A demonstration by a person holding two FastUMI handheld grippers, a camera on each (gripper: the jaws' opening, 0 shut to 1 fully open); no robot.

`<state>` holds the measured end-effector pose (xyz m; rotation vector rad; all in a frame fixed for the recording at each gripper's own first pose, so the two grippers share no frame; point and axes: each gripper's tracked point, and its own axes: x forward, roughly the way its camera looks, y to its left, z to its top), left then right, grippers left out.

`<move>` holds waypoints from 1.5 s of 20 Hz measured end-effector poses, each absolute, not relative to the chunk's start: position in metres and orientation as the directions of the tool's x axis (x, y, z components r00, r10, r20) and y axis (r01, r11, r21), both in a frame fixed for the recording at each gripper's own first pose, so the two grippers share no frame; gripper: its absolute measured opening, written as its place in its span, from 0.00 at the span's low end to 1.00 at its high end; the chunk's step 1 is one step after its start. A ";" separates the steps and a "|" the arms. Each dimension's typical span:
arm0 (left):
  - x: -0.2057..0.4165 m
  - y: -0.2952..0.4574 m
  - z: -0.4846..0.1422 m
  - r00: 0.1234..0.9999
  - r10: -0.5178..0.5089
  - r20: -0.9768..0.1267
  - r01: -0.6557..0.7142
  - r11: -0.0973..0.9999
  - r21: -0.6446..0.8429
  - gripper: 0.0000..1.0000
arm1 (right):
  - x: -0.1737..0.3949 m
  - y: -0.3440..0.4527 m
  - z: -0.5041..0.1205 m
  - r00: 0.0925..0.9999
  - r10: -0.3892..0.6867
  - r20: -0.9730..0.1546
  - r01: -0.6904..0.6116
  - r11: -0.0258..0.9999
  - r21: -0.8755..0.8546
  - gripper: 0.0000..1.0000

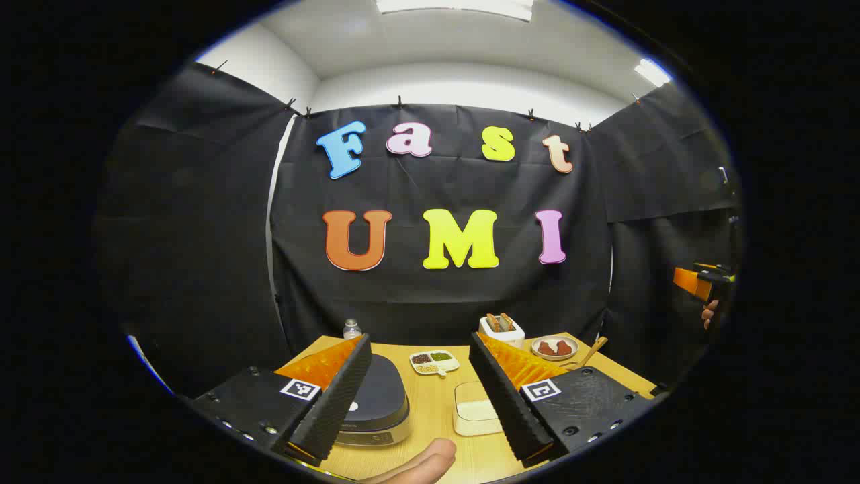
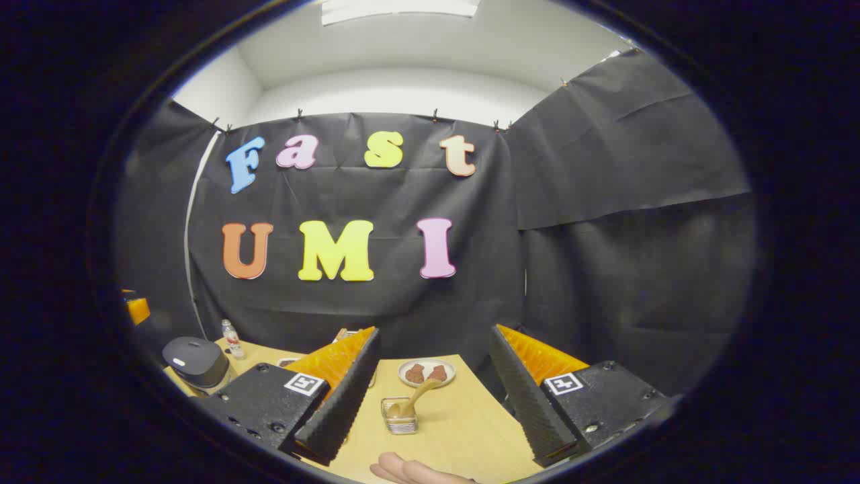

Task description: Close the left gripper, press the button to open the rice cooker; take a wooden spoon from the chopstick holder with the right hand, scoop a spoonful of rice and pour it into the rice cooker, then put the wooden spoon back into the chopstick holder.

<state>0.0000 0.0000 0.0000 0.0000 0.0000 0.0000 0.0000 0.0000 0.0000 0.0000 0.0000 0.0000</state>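
In the left gripper view, the left hand-held gripper hangs above the near edge of the counter with its jaws wide apart and nothing between them. The cooker sits shut, directly ahead and low, partly behind the left finger; a pale spot on its lid may be the button, so the hover here looks like a line-up for the press, which by the task calls first for the jaws to be brought together. Just right of the cooker stands a white box, probably the rice. Behind them are a divided dish of grains, a small bottle, a white holder and a plate of brown pieces. The right hand-held gripper shows far off at the right edge, too small to judge. Each finger base carries a square black-and-white marker, not readable text.

In the right gripper view, the right hand-held gripper is likewise wide and empty, aimed at a clear holder from which the spoon leans toward the plate; that handle is well placed for a pinch. The cooker lies well to the left beside the bottle. No brand can be read anywhere.
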 end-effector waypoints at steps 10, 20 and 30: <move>0.000 0.021 -0.004 1.000 0.014 -0.004 -0.014 1.000 -0.002 0.93 | -0.013 0.014 0.000 0.998 0.065 -0.001 -0.064 0.998 0.014 1.00; 0.004 0.030 -0.016 1.000 0.002 -0.019 -0.002 0.999 0.034 0.94 | -0.010 0.019 -0.015 0.996 0.083 -0.021 -0.082 0.996 0.018 1.00; 0.026 0.058 -0.077 0.965 0.074 -0.250 -0.065 0.997 0.041 0.55 | -0.002 0.034 -0.037 0.990 0.129 -0.056 -0.128 0.991 0.025 1.00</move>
